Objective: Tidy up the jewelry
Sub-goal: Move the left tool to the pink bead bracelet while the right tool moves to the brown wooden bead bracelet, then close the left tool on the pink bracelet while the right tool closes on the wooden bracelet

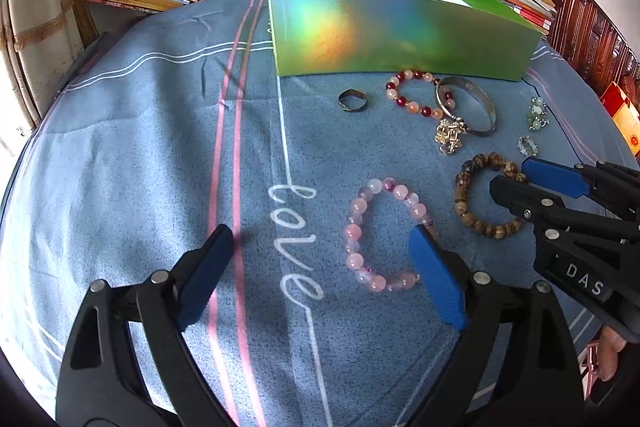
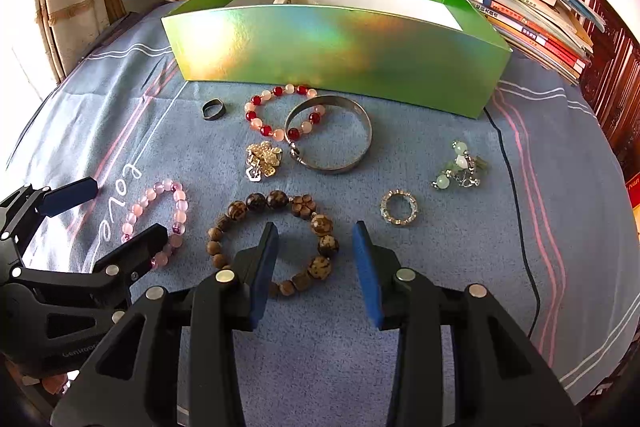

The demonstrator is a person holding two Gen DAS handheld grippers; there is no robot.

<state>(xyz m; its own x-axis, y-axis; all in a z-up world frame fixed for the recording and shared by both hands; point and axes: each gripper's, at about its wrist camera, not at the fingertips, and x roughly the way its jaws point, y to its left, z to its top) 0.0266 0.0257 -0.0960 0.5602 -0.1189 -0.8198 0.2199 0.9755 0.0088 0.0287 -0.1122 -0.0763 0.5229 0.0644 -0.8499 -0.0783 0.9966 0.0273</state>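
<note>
A pink bead bracelet [image 1: 354,231] [image 2: 138,209] lies on the blue cloth between the fingers of my left gripper [image 1: 320,259] [image 2: 130,207]. That gripper is open, and its right pad hides the bracelet's right edge. A brown wooden bead bracelet [image 1: 460,183] [image 2: 236,209] lies beside it. My right gripper [image 2: 316,227] [image 1: 510,175] straddles its right side, one finger inside the loop and one outside, open, with the pads clear of the beads. The green holographic box [image 1: 400,31] [image 2: 320,47] stands open behind.
Also on the cloth are a dark ring [image 2: 214,109], a red and peach bracelet [image 2: 251,116], a silver bangle [image 2: 366,135], a gold charm [image 2: 264,157], green bead earrings [image 2: 460,163] and a crystal ring [image 2: 384,207]. Book stacks [image 2: 528,11] flank the box. A black cable [image 2: 520,207] crosses the right.
</note>
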